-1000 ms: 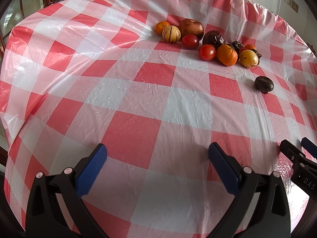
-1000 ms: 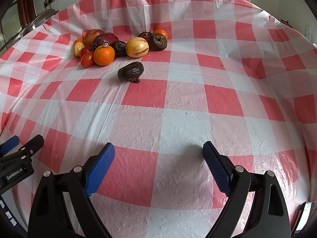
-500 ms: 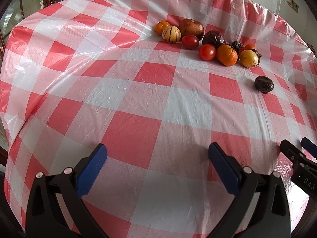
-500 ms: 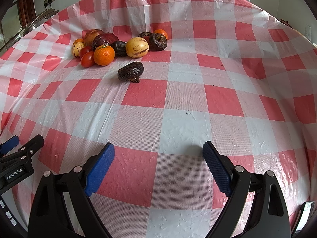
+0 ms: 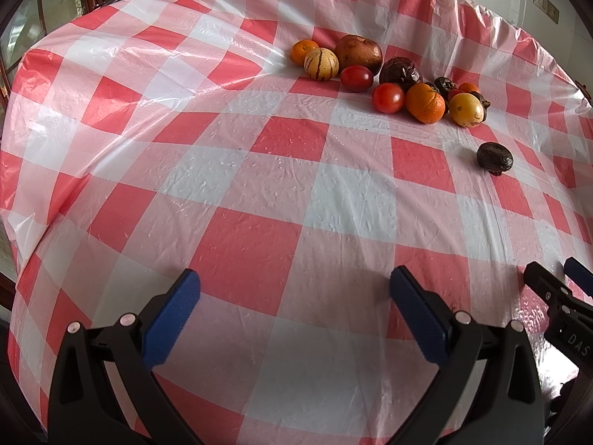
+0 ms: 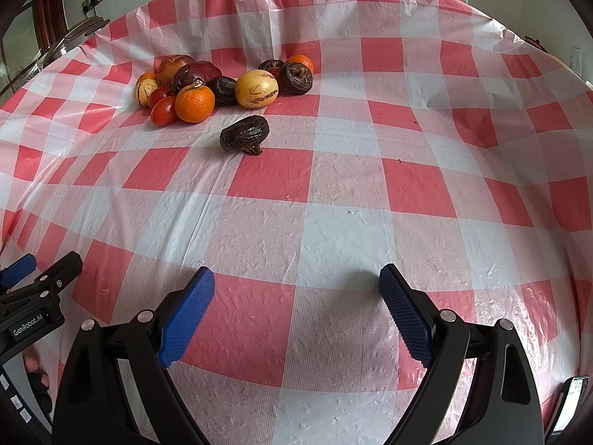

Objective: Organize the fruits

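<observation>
Nearest, left claw [image 5: 294,306] and right claw [image 6: 296,306], both spread wide and holding nothing, poised above the checked desk [image 6: 333,222]. Farther out, alone on the cloth, a wrinkled dark fruit [image 6: 244,134]. Beyond it, clustered toward the far edge: orange [image 6: 195,103], tomatoes [image 6: 164,110], yellow striped melon [image 6: 257,88], more dark fruits [image 6: 296,78].

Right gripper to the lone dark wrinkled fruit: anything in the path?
Nothing visible. The right gripper is open and empty, and only bare checked tablecloth lies between it and the lone dark wrinkled fruit. The fruit pile sits beyond that fruit, not in front of it.
</observation>
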A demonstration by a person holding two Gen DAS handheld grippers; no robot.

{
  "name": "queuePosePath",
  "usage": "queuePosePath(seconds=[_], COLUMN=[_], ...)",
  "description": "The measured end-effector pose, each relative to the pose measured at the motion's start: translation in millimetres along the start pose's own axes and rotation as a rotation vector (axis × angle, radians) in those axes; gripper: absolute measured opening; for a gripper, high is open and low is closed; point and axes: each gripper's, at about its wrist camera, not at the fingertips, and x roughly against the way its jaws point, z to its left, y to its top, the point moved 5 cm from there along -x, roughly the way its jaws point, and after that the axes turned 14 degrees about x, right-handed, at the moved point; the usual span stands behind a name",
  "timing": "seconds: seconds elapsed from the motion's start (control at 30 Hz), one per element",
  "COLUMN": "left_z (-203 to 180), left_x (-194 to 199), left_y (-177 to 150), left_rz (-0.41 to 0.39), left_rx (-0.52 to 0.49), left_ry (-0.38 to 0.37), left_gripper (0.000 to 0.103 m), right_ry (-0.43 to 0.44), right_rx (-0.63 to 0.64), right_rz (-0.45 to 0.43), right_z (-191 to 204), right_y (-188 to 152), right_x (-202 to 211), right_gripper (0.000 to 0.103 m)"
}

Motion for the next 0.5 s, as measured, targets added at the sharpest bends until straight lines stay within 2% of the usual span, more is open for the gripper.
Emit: queuePosePath(seconds=[0.5], left_z=[-0.2], left_x=[0.0], left_y=[0.0], left_rz=[0.000], left_rx=[-0.001], left_ry=[0.001], left_gripper=[0.102], right_ry=[0.000], right_rx=[0.000], right_rz=[0.000], right_z=[-0.2], right_y=[0.0], right_x=[-0.1], right_gripper=[0.088])
